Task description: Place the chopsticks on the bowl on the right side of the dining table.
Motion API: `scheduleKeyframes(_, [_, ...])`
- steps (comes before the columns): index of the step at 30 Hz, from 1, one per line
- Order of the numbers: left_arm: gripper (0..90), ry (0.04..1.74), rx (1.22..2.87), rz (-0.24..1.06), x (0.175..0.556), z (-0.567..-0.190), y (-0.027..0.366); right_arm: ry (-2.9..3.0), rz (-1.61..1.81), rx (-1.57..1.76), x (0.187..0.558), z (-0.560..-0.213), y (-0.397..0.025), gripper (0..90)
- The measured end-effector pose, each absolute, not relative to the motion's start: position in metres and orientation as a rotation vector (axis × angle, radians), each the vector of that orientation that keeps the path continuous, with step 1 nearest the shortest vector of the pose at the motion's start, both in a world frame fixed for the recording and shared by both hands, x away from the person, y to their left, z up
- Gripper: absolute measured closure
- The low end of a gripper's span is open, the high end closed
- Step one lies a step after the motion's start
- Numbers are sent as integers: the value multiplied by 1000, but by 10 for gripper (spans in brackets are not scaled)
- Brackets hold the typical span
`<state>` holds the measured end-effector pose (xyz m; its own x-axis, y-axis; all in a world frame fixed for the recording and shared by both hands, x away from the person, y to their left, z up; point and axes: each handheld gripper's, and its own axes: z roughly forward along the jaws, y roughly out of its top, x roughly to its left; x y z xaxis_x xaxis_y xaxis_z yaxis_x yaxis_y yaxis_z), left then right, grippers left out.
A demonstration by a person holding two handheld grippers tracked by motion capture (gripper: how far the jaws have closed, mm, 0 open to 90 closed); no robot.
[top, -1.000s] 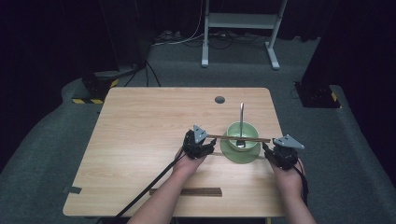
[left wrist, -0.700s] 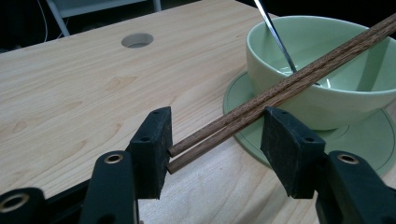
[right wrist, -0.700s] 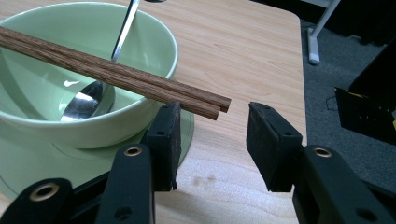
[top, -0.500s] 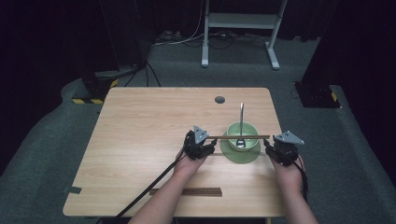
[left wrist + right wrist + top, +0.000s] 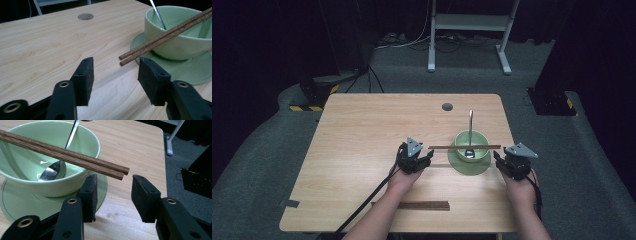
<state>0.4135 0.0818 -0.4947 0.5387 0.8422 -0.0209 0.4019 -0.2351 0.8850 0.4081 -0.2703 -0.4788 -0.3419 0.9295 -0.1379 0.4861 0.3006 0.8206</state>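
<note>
A pale green bowl (image 5: 472, 140) stands on a matching saucer (image 5: 462, 167) at the table's right. A metal spoon (image 5: 470, 125) leans inside it. A pair of brown chopsticks (image 5: 464, 147) lies across the bowl's rim, left to right. My left gripper (image 5: 426, 158) is open just off their left ends. In the left gripper view the chopsticks' tips (image 5: 122, 60) hang a little ahead of the open left gripper (image 5: 115, 77), untouched. My right gripper (image 5: 499, 158) is open at the right ends. In the right gripper view those ends (image 5: 123, 173) sit just above the right gripper (image 5: 113, 192).
A second pair of chopsticks (image 5: 424, 205) lies near the table's front edge between the person's forearms. A round cable hole (image 5: 447, 106) sits at the back of the table. The table's right edge (image 5: 511, 150) is close to my right gripper.
My left gripper has shifted slightly left, away from the chopsticks' end. The chopsticks stay across the bowl and the right gripper has barely moved.
</note>
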Motion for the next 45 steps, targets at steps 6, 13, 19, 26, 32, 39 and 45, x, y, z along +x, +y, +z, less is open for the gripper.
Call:
scheduleKeyframes(6, [532, 1030, 1825, 581, 414, -497, 85, 1954, 914, 1257, 409, -479, -269, 565])
scheduleKeyframes(13, [569, 1013, 1816, 590, 416, -495, 80, 1953, 915, 1258, 408, -478, -269, 565])
scheduleKeyframes(19, [588, 1021, 1818, 594, 422, -495, 76, 1954, 913, 1253, 409, -477, -269, 569])
scheduleKeyframes(26, [584, 1029, 1810, 590, 424, -494, 74, 1954, 909, 1258, 410, -477, -271, 581])
scheduleKeyframes(32, [596, 1033, 1816, 600, 428, -495, 74, 1949, 908, 1274, 412, -479, -272, 586])
scheduleKeyframes(39, [601, 1048, 1816, 600, 430, -495, 73, 1949, 912, 1272, 411, -478, -273, 590])
scheduleKeyframes(45, [652, 1068, 1794, 588, 424, -494, 73, 1950, 914, 1264, 410, -478, -272, 616])
